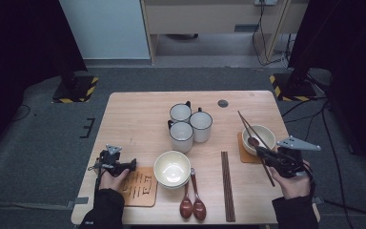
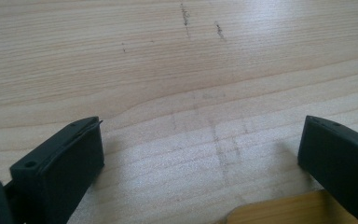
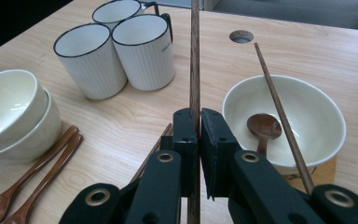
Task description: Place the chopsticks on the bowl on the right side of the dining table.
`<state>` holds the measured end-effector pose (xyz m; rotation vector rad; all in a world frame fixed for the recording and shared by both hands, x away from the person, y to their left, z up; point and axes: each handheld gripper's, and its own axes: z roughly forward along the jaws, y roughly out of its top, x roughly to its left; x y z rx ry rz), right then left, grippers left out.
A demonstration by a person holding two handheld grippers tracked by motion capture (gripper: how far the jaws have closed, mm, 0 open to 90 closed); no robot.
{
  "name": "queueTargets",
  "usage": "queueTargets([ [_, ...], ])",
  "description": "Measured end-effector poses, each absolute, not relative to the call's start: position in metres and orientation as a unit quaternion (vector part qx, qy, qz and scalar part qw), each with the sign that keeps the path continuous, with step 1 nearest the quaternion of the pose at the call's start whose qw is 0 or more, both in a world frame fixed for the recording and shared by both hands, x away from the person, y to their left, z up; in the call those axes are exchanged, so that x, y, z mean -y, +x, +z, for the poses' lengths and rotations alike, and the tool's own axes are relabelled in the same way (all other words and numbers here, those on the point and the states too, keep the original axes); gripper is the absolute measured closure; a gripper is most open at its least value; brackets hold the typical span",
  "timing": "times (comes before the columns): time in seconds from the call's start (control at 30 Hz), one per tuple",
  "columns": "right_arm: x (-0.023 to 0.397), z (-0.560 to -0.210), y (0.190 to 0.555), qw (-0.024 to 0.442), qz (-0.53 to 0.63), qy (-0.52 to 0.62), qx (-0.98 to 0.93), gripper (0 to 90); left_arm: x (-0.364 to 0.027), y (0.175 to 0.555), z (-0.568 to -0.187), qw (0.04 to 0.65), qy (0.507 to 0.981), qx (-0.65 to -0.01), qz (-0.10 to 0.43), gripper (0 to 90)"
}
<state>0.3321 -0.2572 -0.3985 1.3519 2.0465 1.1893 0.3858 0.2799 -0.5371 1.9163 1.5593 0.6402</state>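
Closest up, the right gripper (image 3: 198,140) has its jaws clamped tight on one chopstick (image 3: 195,56), gripped partway along so it sticks out over the table toward the mugs (image 3: 116,46). Its partner (image 3: 279,112) leans across the bowl (image 3: 303,154) holding a spoon (image 3: 263,128). That stick looks light, stiff and pretty slick, so pinching it nearer the middle probably stops it swivelling. The left gripper (image 2: 200,154) hangs wide open, empty, above bare table (image 2: 177,60) beside a coaster (image 2: 279,212).
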Motion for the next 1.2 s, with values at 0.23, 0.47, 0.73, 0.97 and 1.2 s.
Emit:
queueTargets([
  [0.23, 0.260, -0.394, 0.335, 0.209, 0.428, 0.486, -0.733, 85.0, -0.280, 0.386, -0.537, 0.290, 0.718, -0.585, 0.240, 0.0],
  [0.47, 0.265, -0.392, 0.341, 0.208, 0.429, 0.488, -0.731, 85.0, -0.280, 0.386, -0.537, 0.290, 0.718, -0.585, 0.240, 0.0],
  [0.73, 0.272, -0.386, 0.344, 0.210, 0.433, 0.488, -0.728, 85.0, -0.280, 0.386, -0.537, 0.290, 0.718, -0.585, 0.240, 0.0],
  [0.97, 0.279, -0.383, 0.351, 0.214, 0.432, 0.492, -0.725, 84.9, -0.280, 0.386, -0.537, 0.290, 0.719, -0.585, 0.240, 0.0],
  [1.2, 0.284, -0.380, 0.357, 0.219, 0.434, 0.491, -0.723, 85.0, -0.280, 0.386, -0.537, 0.291, 0.718, -0.585, 0.240, 0.0],
])
